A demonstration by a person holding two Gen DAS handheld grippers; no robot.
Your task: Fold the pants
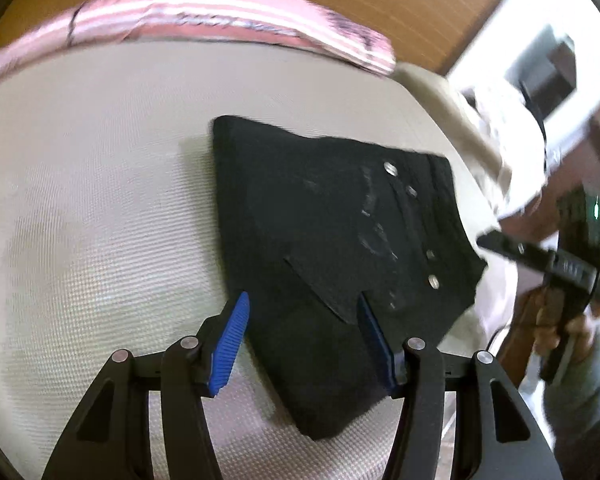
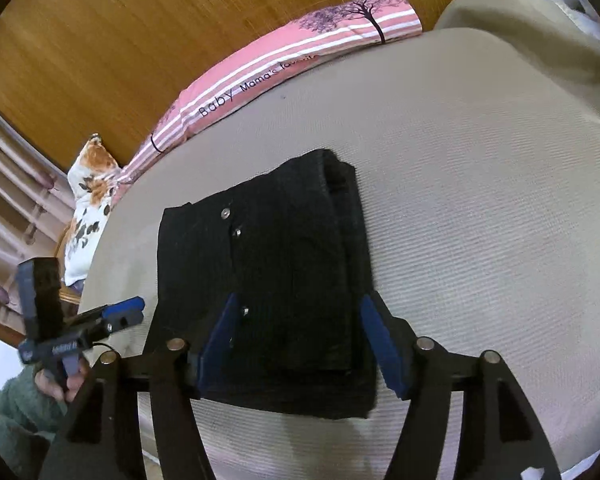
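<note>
The black pants (image 1: 332, 248) lie folded into a compact stack on the beige bed cover (image 1: 100, 200), metal buttons showing on top. My left gripper (image 1: 302, 308) is open above the near edge of the stack, holding nothing. In the right wrist view the folded pants (image 2: 276, 276) lie flat, and my right gripper (image 2: 300, 312) is open above their near part, empty. The left gripper (image 2: 128, 312) shows at the lower left of the right wrist view, and the right gripper (image 1: 496, 244) shows at the right edge of the left wrist view.
A pink striped pillow (image 2: 284, 64) lies along the wooden headboard (image 2: 120, 40). A floral pillow (image 2: 88, 196) sits at the bed's left side. A beige blanket (image 2: 540, 32) is bunched at the far right. White furniture (image 1: 540, 60) stands beside the bed.
</note>
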